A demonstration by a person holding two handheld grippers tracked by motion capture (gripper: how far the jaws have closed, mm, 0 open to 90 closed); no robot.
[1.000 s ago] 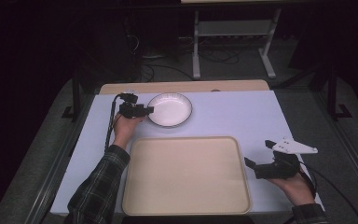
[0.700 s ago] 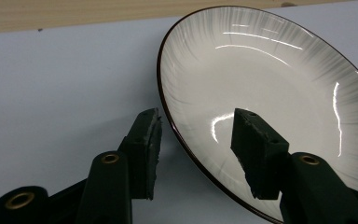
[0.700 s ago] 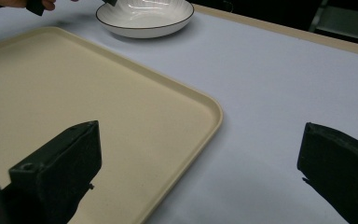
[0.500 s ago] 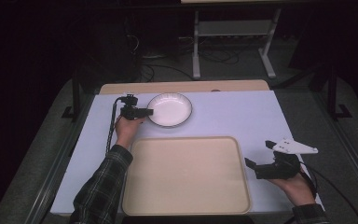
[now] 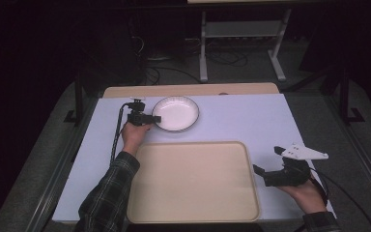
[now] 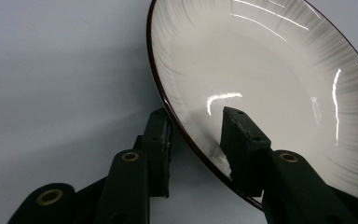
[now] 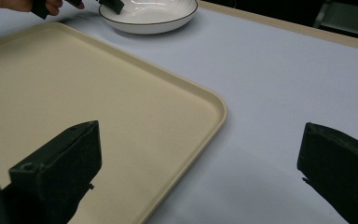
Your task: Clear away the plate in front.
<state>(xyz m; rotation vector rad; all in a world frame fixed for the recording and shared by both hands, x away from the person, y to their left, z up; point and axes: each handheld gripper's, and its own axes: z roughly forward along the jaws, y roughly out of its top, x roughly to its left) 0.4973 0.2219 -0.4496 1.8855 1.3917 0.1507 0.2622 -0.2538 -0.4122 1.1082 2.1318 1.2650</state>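
The left gripper (image 5: pixel 155 119) is held level by a hand with the forearm stretched forward over the surface (image 5: pixel 251 116). Its jaws have just been closing and are placed astride the rim of the plate (image 5: pixel 176 113): one jaw is seen inside the plate, the other outside beneath the rim. A narrow gap is still seen between the pads and the rim, so the plate is not yet gripped. The right gripper (image 5: pixel 265 175) is held low, beside the right edge of the tray (image 5: pixel 193 183), with its jaws spread wide and nothing between them. One plate, one tray and two grippers are counted.
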